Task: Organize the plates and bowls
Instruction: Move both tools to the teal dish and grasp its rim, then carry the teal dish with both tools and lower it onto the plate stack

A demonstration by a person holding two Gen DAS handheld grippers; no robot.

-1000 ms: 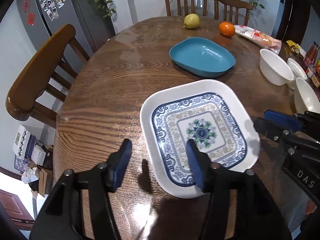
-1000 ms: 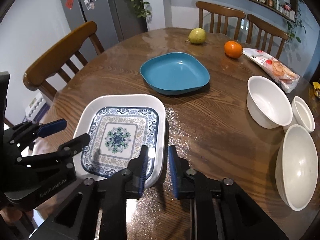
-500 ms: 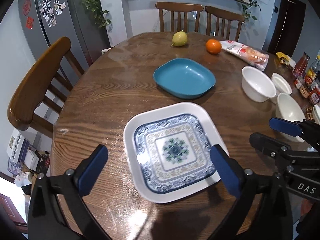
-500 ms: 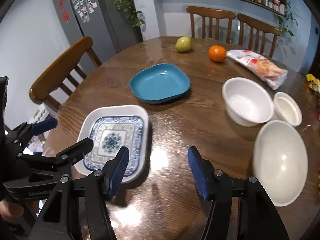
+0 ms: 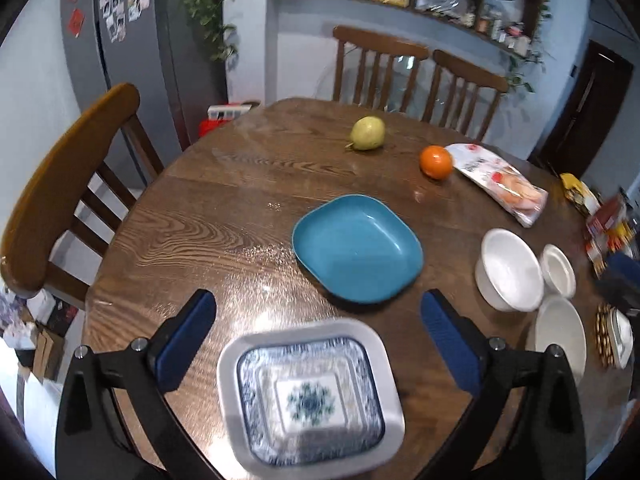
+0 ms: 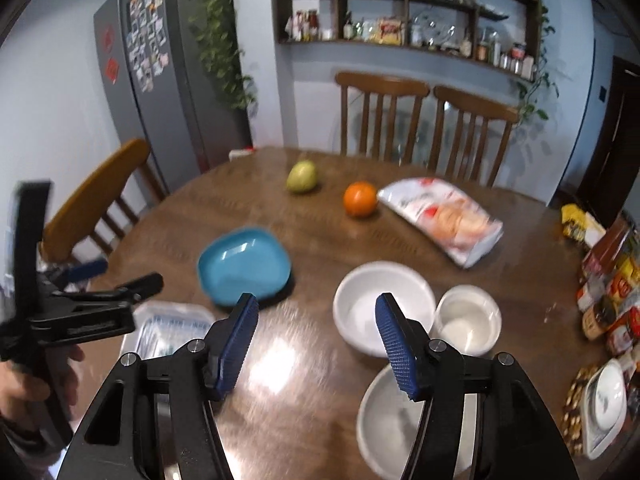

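Observation:
A white square plate with a blue pattern (image 5: 310,396) lies flat on the round wooden table (image 5: 224,216), near its front edge. My left gripper (image 5: 316,298) hangs open and wide above it, holding nothing. Beyond it sits a plain blue plate (image 5: 356,248). To the right stand a medium white bowl (image 5: 510,270), a small white bowl (image 5: 558,270) and a large white bowl (image 5: 560,340). My right gripper (image 6: 317,300) is open and empty above the table, between the blue plate (image 6: 244,266) and the medium bowl (image 6: 382,304). The right wrist view shows the left gripper (image 6: 120,276) over the patterned plate (image 6: 168,328).
A pear (image 5: 367,133), an orange (image 5: 436,162) and a snack bag (image 5: 500,182) lie at the far side. Bottles and packets (image 6: 612,280) crowd the right edge, beside a small white dish (image 6: 606,396). Wooden chairs (image 5: 60,184) stand at the left and the back.
Both grippers have opened and let go of the patterned plate, then risen and drawn back from it. The plate stays flat on the table.

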